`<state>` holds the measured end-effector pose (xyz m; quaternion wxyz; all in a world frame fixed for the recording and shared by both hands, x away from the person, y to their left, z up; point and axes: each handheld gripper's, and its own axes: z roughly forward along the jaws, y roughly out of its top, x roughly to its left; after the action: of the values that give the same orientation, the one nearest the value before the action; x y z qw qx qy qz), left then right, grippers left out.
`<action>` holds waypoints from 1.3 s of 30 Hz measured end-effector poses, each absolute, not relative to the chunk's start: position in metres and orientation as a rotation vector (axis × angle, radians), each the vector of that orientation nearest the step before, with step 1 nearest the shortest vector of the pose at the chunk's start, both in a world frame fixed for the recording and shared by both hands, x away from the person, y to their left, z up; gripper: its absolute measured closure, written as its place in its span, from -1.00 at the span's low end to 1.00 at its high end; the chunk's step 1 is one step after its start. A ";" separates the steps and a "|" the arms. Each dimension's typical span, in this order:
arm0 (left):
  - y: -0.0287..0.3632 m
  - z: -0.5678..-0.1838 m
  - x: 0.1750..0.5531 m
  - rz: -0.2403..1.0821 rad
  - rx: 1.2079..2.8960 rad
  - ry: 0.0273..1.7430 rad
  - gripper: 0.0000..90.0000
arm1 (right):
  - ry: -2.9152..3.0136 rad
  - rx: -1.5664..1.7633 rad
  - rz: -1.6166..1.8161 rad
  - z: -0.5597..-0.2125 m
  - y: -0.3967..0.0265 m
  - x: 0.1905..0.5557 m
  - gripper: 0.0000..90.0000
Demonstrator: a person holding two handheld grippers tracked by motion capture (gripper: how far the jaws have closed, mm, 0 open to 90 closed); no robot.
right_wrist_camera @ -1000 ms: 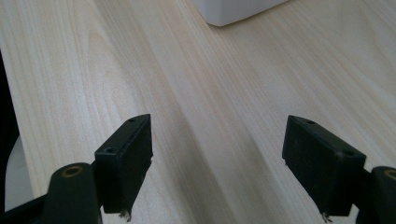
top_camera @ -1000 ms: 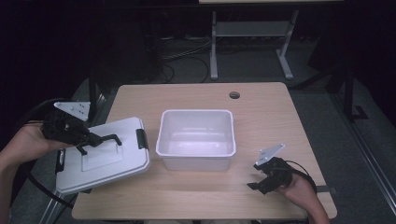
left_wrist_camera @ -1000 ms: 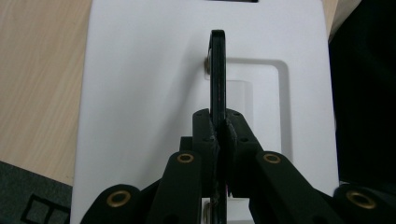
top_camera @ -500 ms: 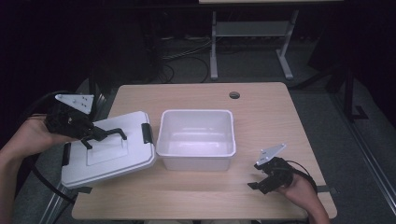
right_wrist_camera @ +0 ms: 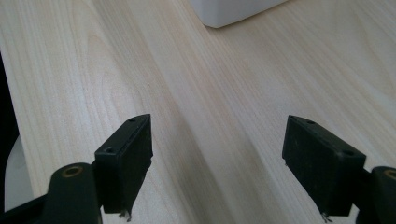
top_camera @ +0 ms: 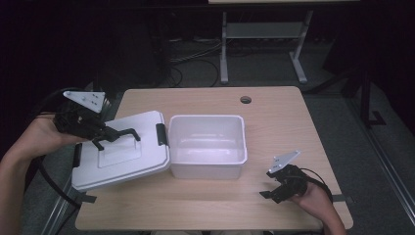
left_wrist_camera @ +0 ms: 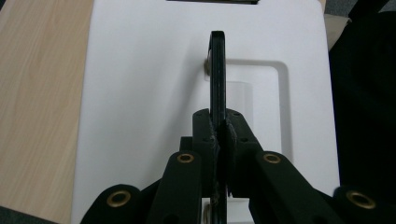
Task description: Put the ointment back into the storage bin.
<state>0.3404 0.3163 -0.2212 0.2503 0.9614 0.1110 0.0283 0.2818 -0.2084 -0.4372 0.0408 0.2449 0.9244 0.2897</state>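
Right gripper [top_camera: 278, 190] rests low over the near right of the table [top_camera: 274, 122]. My jaws there stand wide apart with nothing between them; the right gripper view shows two blunt black blocks, matte, with pale straight-grained wood laminate under them. A white rounded corner of the tub [right_wrist_camera: 233, 11] is cut off at that view's top edge.

Left gripper [top_camera: 105, 136]: jaws clamped hard on the black handle [left_wrist_camera: 217, 74] of the lid [top_camera: 122, 149]. In the left gripper view the handle is a thin, flat black bar seen edge-on, running straight up from between my pads; its far end meets the lid by a small metal pivot. The lid is smooth white plastic, a rounded rectangle with a shallow recessed panel under the handle. It sits tilted at the table's left, its left part hanging over the table edge, its right edge just beside the tub [top_camera: 208, 144]. A black latch [top_camera: 160, 134] shows on the lid's right side.

Tub: open, white, glossy, rectangular with rounded corners, mid-table. A small round hole [top_camera: 245, 100] sits near the far edge of the table. Beyond it the room is dark and hard to make out.
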 end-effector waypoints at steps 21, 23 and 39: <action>0.282 -0.221 0.354 0.068 2.616 0.254 0.87 | 2.831 0.722 0.896 -0.435 -0.205 0.280 -0.47; 0.279 -0.221 0.356 0.067 2.614 0.250 0.87 | 2.832 0.717 0.895 -0.435 -0.206 0.280 -0.47; 0.245 -0.226 0.371 0.042 2.624 0.210 0.87 | 2.817 0.728 0.914 -0.432 -0.209 0.280 -0.47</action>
<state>0.3709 0.2454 -0.2260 0.2516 0.9646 0.0774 0.0156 0.2803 -0.2093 -0.4317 0.0461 0.2386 0.9227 0.2994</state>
